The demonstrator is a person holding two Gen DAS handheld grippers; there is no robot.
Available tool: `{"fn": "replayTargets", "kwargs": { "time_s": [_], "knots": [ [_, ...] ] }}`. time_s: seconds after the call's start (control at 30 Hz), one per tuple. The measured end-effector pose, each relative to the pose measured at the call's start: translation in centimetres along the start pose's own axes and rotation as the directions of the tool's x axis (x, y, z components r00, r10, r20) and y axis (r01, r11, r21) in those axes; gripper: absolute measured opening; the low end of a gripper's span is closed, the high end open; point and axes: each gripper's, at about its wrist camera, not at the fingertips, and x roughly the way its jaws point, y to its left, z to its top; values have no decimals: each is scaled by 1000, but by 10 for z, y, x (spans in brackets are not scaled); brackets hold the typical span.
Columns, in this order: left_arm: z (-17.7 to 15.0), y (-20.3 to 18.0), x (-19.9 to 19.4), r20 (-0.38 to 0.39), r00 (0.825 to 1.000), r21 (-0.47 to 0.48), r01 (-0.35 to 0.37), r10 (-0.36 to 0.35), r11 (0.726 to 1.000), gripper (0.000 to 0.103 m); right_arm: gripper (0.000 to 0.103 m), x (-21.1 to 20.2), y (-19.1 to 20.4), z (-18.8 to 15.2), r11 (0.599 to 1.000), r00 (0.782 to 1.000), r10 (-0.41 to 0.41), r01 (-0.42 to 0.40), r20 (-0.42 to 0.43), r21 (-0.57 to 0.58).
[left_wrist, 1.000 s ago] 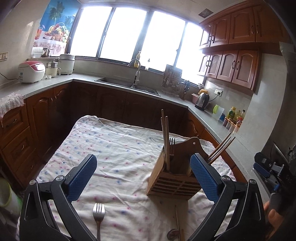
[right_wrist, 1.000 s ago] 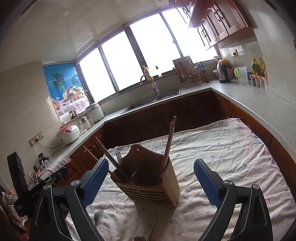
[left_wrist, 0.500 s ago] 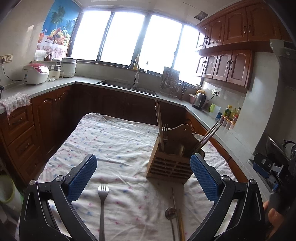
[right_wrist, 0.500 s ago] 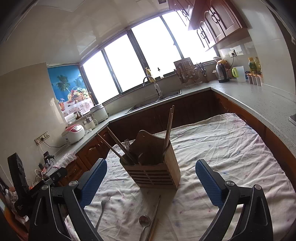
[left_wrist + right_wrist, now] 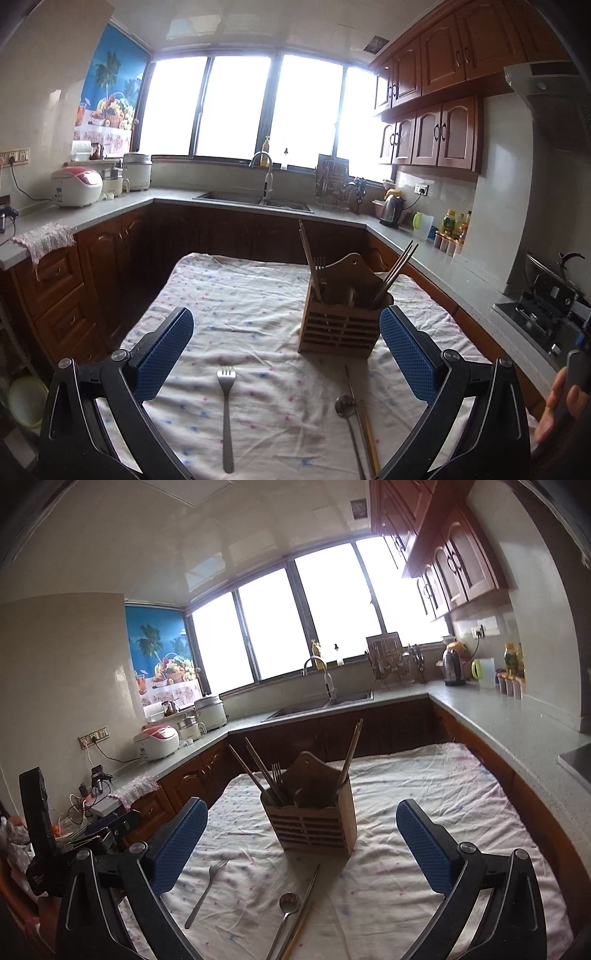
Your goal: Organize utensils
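**Wooden holder half filled, three kinds of utensil still on the cloth**

Wood is your weak point here: the slatted utensil holder point(image 5: 338, 330) stands free on a wrinkled tablecloth point(image 5: 240, 291), and it looks light enough to slide or tip if you knock it while dropping something in. Chopsticks point(image 5: 258, 771) and a fork already lean out of it at angles, so a new piece could catch on them and spill.

Your left gripper point(image 5: 286, 354) has its jaws spread wide with nothing between them. The right gripper point(image 5: 301, 843) is opening its jaws, also empty.

The loose fork point(image 5: 226, 406) lies flat near you, tines toward the holder. The spoon point(image 5: 288, 908) and a pair of loose chopsticks point(image 5: 301, 915) lie side by side, touching or nearly so, just in front of the holder. They are thin and flat against soft cloth, so you may pinch fabric with the metal, or lift both together.
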Motion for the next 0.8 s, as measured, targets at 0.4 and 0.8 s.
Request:
{"fn": "replayTargets", "kwargs": {
  "time_s": [0.4,0.8],
  "knots": [
    [-75,-5,-28,-23,999,8,-36,37,999,103,103,-42,23,-69,987,989,-74,91,130,-130],
    [-126,-7,-20,-80,994,39,-66,69,997,103,103,-32,9,-135,986,990,-132,136,43,-100]
  ]
}}
